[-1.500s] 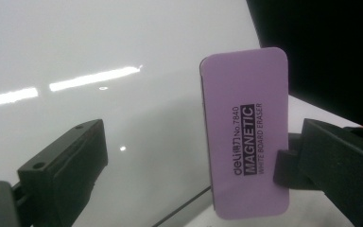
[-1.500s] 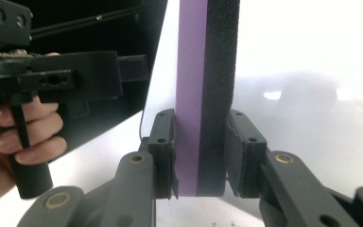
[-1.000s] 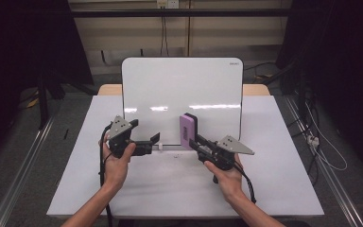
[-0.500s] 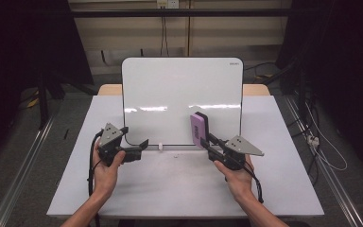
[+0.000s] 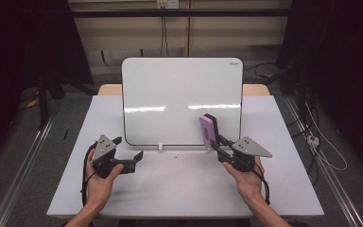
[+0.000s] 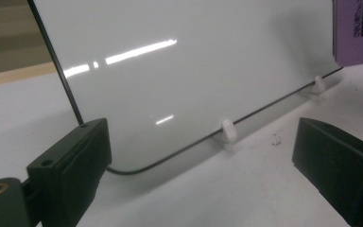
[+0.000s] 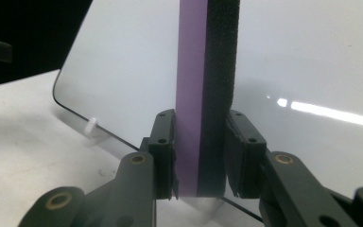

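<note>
A white whiteboard [image 5: 182,99] [image 6: 194,61] [image 7: 312,61] stands upright at the middle of the white table [image 5: 170,189]. My right gripper [image 5: 212,144] [image 7: 201,142] is shut on a purple eraser [image 5: 208,131] [image 7: 203,71] with a black felt side. The eraser stands on end in front of the board's lower right part, and its corner [image 6: 357,33] also appears in the left gripper view. My left gripper [image 5: 128,147] [image 6: 203,156] is open and low by the board's lower left corner. Its jaws have just been opening, with nothing between them.
Small white feet [image 6: 228,132] [image 5: 160,147] hold the board's bottom edge on the table. Cables [image 5: 321,142] and a metal rail [image 5: 23,161] run along the floor on either side. Dark curtains flank the room behind.
The two hands have drawn apart. The left gripper has moved left and down toward the table. The right gripper has carried the eraser to the right along the board.
</note>
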